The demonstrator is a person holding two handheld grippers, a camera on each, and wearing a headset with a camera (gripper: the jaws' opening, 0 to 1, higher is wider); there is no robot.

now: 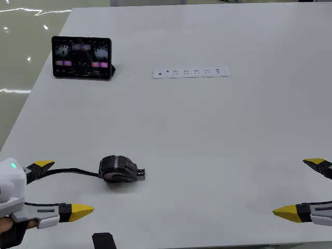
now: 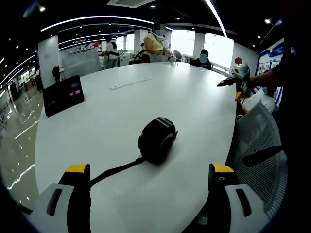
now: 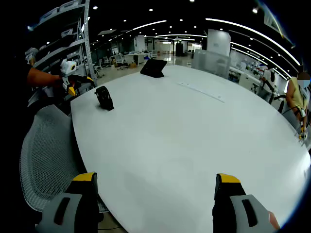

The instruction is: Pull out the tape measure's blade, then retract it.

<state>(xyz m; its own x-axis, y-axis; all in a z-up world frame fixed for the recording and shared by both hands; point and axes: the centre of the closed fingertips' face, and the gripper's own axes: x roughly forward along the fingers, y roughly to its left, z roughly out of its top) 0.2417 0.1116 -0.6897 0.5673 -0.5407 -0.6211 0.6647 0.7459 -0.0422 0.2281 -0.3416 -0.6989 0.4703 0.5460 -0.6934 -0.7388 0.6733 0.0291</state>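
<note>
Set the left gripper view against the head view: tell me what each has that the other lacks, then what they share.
The left gripper view adds people at the table's far end and a mesh chair. The head view adds a small black object at the table's near edge. Both share the tape measure, the tablet, the power strip, and the left tongs and right tongs, both open.

This looks like an open-plan office or lab hall: a big white worktop (image 1: 207, 129) with a power strip (image 1: 190, 72) and a tablet (image 1: 82, 57), a mesh chair (image 3: 43, 160) at its edge, long ceiling lights (image 2: 97, 20), a glossy floor (image 1: 21, 46), storage shelves (image 3: 58, 29) (contents unclear), and other people (image 2: 154, 46) standing at its far end.
</note>
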